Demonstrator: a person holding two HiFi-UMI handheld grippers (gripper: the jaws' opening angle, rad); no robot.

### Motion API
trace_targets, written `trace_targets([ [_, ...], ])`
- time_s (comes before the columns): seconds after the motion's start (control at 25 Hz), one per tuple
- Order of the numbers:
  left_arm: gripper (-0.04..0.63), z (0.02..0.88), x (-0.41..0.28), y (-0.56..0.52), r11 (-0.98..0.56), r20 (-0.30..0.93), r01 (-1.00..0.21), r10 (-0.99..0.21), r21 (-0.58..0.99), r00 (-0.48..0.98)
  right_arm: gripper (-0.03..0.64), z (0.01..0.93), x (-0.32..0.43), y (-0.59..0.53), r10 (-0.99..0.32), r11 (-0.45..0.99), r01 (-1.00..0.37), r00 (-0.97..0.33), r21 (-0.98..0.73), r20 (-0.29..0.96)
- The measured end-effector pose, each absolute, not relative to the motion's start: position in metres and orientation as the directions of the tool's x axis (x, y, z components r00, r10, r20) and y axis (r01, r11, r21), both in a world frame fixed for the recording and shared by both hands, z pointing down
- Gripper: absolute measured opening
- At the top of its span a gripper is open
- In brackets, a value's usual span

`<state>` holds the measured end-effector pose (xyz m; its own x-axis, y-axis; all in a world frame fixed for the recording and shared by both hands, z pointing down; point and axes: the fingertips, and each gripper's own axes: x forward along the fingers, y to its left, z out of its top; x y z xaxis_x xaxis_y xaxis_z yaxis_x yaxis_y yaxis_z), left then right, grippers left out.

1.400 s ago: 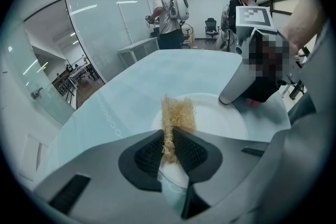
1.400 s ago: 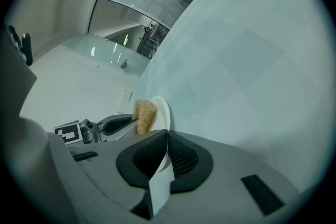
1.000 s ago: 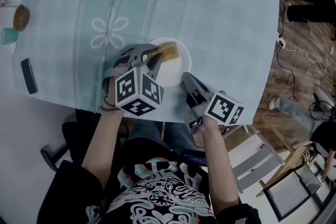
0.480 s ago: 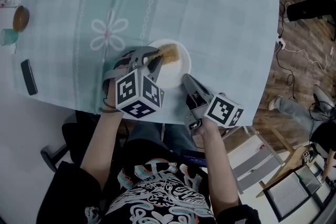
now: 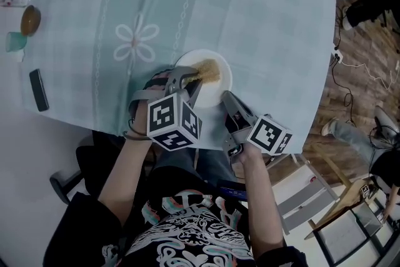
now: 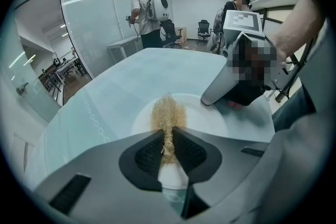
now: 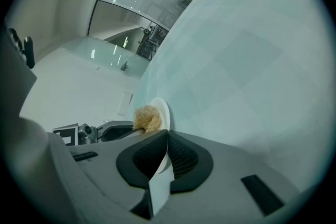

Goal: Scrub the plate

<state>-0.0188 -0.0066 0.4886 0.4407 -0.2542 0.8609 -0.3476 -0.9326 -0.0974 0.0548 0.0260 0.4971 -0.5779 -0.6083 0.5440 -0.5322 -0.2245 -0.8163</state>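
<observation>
The broad white counter point(image 5: 44, 153) carries a pale teal checked tablecloth point(image 5: 262, 22) with a white flower motif, which fills most of the head view; brown wooden floor point(image 5: 365, 81) shows past the cloth's edge at 3 o'clock. From 6 o'clock the person's two forearms reach up over the near edge of the cloth. The left tongs point(image 5: 190, 79), under a cube with black-and-white square markers, come at the dish from 7 o'clock, and the left gripper view shows them point(image 6: 168, 136) closed tight on the narrow stem of the scrubber, with its bushy end sticking out in front. The right tongs point(image 5: 226, 97) come in from 5 o'clock, and the right gripper view shows them point(image 7: 166, 136) clamped on the near rim of the dish, whose white edge passes between the ribbed pads. The round white plate point(image 5: 226, 75) lies flat on the cloth, toward 6 o'clock from the flower motif and close to the near edge. A flat black phone point(image 5: 39, 90) lies on the bare counter at 9 o'clock, off the cloth. The tan fibrous scrubbing pad point(image 5: 209, 69) rests on the plate's face toward 12 o'clock. At 10 o'clock, also off the cloth, stand a small brown bowl point(image 5: 29, 20) and, just beside it, a small teal cup point(image 5: 14, 42)
</observation>
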Motion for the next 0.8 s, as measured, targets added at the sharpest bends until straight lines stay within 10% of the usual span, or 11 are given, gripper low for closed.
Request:
trace_targets([
  [0.8,0.067,0.487,-0.003,0.047,-0.982,0.845,-0.15,0.015,0.113,0.534,-0.005,0.498,0.056,0.027,-0.628,-0.217,-0.528,-0.569,-0.821,0.531],
])
